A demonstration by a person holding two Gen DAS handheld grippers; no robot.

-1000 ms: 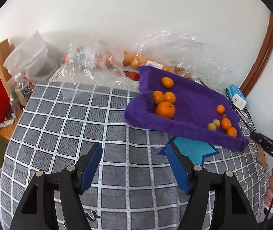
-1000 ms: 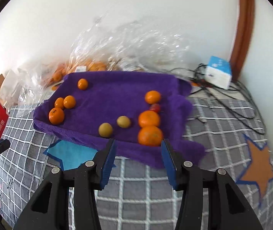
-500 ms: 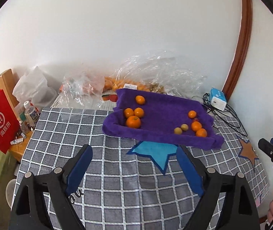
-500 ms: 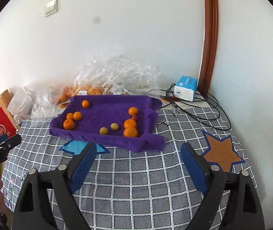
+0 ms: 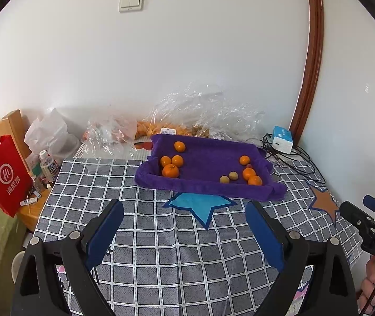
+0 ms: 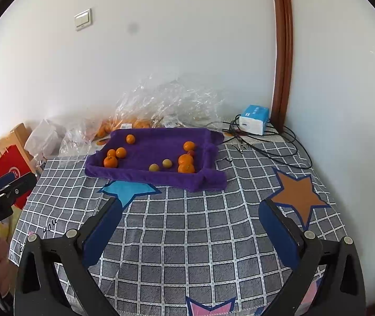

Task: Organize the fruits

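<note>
So the fruit is pretty much sorted as far as I can tell. The purple towel-lined tray (image 6: 158, 176) sits at the far side of the grey checked tablecloth (image 6: 187, 237), and inside it there are two loose groups. On the left end: four orange mandarins (image 6: 110, 162) bunched near the corner, one a bit apart toward the back. On the right end: three more orange ones (image 6: 186, 168), a small red fruit half hidden between them, and two little yellowish-tan round fruits (image 6: 154, 167) just beside.

Both tools are well back from the tray and holding nothing. The left gripper (image 5: 184, 229) has just been opening, nothing between its blue pads; same for the right gripper (image 6: 191, 226), spread wide over bare cloth.

What's left? Maybe the oranges still in the crinkly clear plastic bags (image 6: 166, 102) behind the tray, but I can't say if those count.
</note>
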